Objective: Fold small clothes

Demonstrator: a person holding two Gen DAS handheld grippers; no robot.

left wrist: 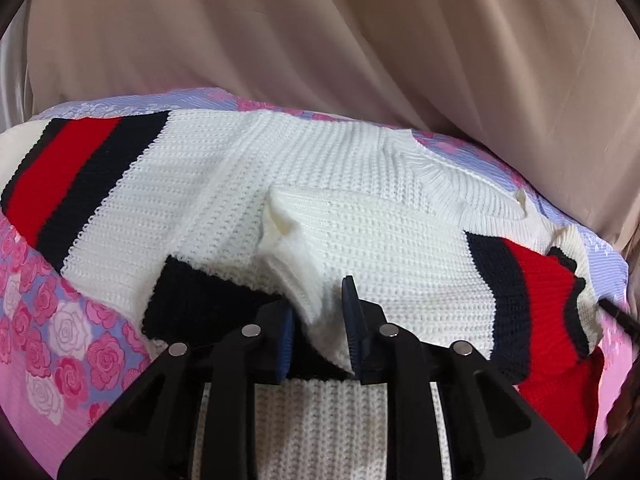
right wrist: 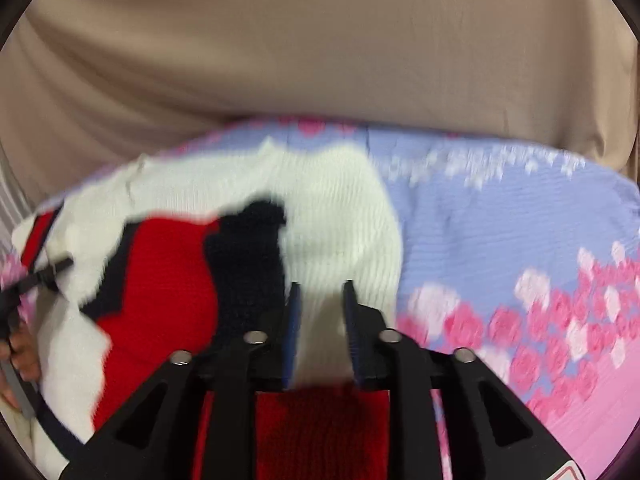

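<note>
A white knit sweater point(left wrist: 248, 200) with red and navy stripe bands lies spread on a floral bedspread point(left wrist: 60, 340). My left gripper point(left wrist: 320, 320) is shut on a bunched white fold of the sweater near a navy band, and holds it over the garment's middle. In the blurred right wrist view the sweater point(right wrist: 336, 216) is bunched at the left. My right gripper point(right wrist: 320, 320) is shut on a white and red part of it. The other gripper's tip point(right wrist: 44, 276) shows at the left edge.
Beige cloth point(left wrist: 320, 32) hangs behind the bed's far edge. The pink and lilac rose-print bedspread point(right wrist: 520, 248) lies bare to the right of the sweater. A hand point(right wrist: 20, 356) shows at the far left of the right wrist view.
</note>
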